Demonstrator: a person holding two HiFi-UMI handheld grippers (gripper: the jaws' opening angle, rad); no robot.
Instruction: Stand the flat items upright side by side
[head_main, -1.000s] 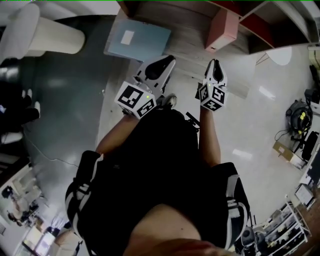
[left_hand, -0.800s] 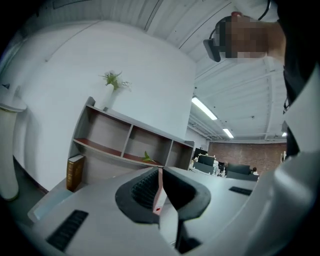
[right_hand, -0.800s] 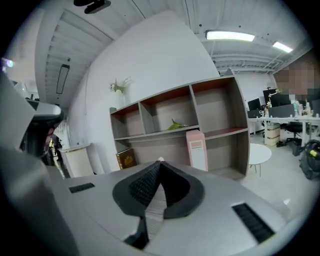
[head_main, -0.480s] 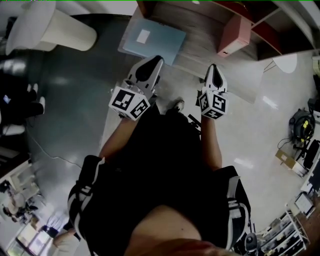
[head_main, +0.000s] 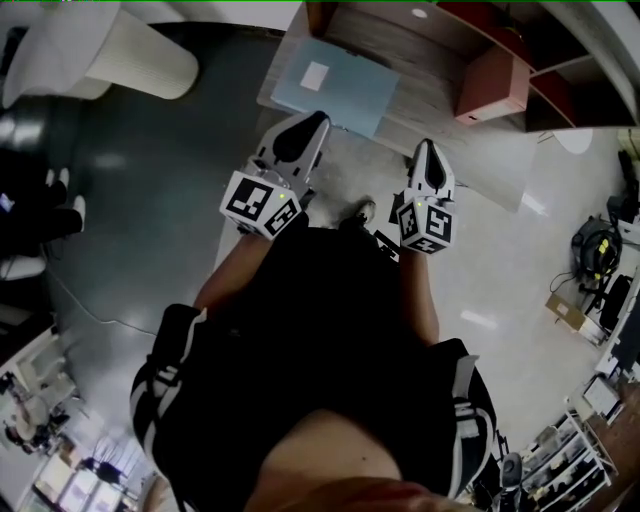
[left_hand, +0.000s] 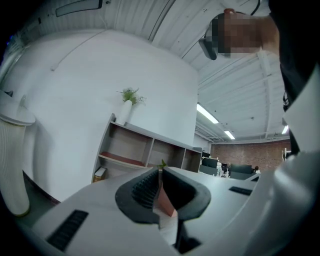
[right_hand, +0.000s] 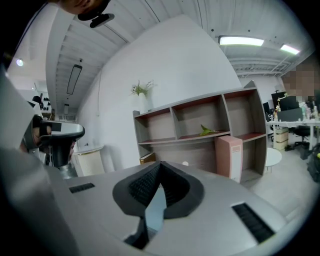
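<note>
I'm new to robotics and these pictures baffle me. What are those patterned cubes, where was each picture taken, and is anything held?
A person holds a left gripper and a right gripper; the marker cubes are part of them. One picture looks down from a head camera; the other two ride on the grippers, looking along their fingers. A light blue flat folder lies on a wooden ledge, and a pink box stands upright in the wooden shelf unit. Both grippers are shut and hold nothing.

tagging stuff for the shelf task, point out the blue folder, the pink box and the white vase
blue folder (head_main: 350, 96), head view, bare cover beside its white label
pink box (right_hand: 229, 159), right gripper view, front face
white vase (left_hand: 124, 113), left gripper view, its body
</note>
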